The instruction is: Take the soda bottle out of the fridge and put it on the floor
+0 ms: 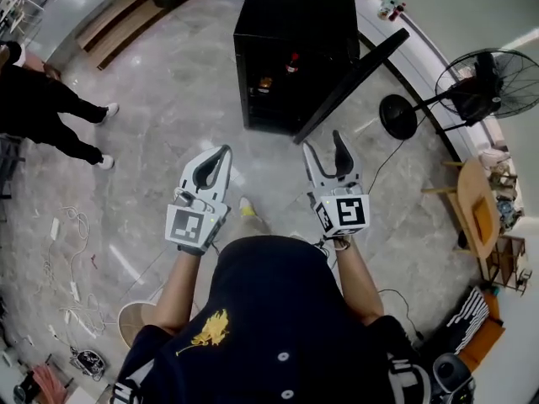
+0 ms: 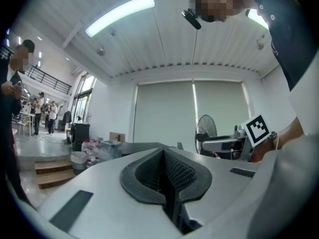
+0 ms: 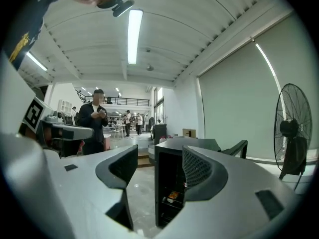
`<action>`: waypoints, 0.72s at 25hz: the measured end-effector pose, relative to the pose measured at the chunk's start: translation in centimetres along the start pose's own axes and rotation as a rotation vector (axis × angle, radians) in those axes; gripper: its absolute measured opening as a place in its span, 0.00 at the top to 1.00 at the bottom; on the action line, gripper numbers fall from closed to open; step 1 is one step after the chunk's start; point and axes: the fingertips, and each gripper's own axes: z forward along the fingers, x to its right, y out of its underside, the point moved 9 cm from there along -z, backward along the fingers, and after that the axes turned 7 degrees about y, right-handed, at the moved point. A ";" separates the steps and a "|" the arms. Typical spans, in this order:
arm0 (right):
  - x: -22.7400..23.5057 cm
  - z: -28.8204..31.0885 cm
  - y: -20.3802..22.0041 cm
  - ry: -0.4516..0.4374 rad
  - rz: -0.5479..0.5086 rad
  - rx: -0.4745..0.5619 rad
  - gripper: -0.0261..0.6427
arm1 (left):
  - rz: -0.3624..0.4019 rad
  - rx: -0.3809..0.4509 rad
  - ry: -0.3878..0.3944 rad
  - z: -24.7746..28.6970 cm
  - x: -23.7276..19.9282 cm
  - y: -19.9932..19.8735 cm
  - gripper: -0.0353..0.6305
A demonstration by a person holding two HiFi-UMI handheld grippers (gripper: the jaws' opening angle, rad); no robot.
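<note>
Standing on the grey marbled floor [image 1: 168, 91], the small black cube-shaped fridge [image 1: 286, 23] has its black door [image 1: 354, 82] swung wide open toward the right of the head view. Inside, on an upper shelf, sits the dark soda bottle with a red cap [image 1: 292, 62], upright and untouched; a small orange-labelled item [image 1: 265, 82] lies just beside it, lower and to the left.

Both claws are held level in front of the person, well short of the fridge. The left claw [image 1: 224, 151] has its two padded jaws pressed together with nothing between them. The right claw [image 1: 323, 141] has its jaws spread wide and empty; its own view frames the fridge's open front in the gap between them.

A black pedestal fan [image 1: 480, 87] stands to the right of the fridge, past the open door. A bystander in black clothes [image 1: 42, 108] stands far off to the left.
</note>
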 end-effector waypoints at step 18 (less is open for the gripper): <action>-1.8 12.4 4.1 0.155 0.020 -0.056 0.58 | 0.019 0.041 0.157 6.4 -12.1 1.8 0.92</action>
